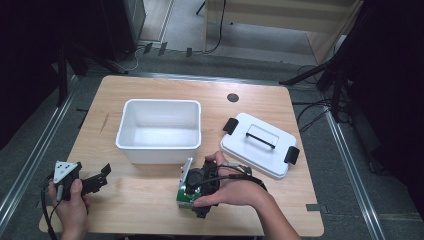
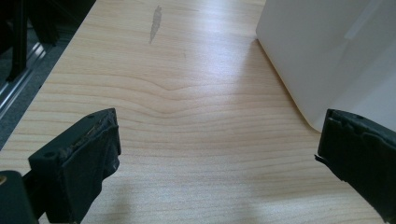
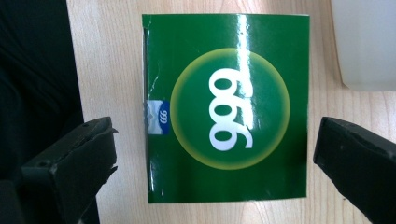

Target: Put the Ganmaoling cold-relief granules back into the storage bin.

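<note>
The light wooden counter (image 1: pixel 150 200) carries an open white rectangular plastic bin (image 1: pixel 159 131) at its middle. To the right of the bin lies its white flat lid (image 1: pixel 260 145) with black clips and a black handle. A small green glossy carton (image 3: pixel 226 107) lies flat at the near middle of the counter, just near of the bin's right corner. Its upper face shows a pale yellow-green circle with white "999" digits, and a small blue-and-white label sits on one edge.

The right gripper (image 3: pixel 215 154) hangs directly above this carton, pointing down. Its black jaws are spread wide, one to each side of the carton, gripping nothing. The left gripper (image 2: pixel 217 154) sits at the near left of the counter. Its jaws are also spread wide and hold nothing, with bare wood between them and the bin's white wall just beside one jaw.
</note>
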### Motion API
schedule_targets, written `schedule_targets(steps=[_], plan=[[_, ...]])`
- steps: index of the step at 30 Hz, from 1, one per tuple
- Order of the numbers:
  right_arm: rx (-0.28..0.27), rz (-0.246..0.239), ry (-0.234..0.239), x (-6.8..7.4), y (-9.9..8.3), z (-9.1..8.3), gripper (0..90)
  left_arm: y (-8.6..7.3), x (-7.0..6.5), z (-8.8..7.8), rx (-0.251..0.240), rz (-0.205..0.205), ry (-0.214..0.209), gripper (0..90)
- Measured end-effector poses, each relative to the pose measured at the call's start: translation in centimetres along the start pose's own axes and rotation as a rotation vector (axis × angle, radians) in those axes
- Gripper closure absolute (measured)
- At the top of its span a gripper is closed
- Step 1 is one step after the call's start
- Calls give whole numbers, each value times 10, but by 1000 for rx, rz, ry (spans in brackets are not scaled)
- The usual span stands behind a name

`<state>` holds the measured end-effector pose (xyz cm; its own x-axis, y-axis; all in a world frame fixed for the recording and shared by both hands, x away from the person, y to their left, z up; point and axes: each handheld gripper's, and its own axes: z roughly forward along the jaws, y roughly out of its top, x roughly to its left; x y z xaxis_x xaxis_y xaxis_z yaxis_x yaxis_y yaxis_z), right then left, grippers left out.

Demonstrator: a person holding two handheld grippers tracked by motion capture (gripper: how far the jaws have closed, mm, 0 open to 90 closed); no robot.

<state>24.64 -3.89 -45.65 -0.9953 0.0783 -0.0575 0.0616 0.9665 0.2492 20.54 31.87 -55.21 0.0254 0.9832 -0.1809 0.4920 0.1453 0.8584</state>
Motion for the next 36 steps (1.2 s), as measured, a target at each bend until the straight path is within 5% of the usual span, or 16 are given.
schedule_targets(steps=[9, 20, 28, 36], plan=[[32, -9, -11, -3, 5, 17, 1, 0, 0, 0, -2, -5, -2, 0], [29, -15, -28, -3, 7, 26, 136, 0, 1, 0, -3, -10, -5, 0], [-5, -11, -56, -9, 1, 19, 156, 0, 1, 0, 1, -4, -7, 0], [-25, -50, -6, -15, -14, 7, 159, 0, 1, 0, -2, -10, -9, 0]])
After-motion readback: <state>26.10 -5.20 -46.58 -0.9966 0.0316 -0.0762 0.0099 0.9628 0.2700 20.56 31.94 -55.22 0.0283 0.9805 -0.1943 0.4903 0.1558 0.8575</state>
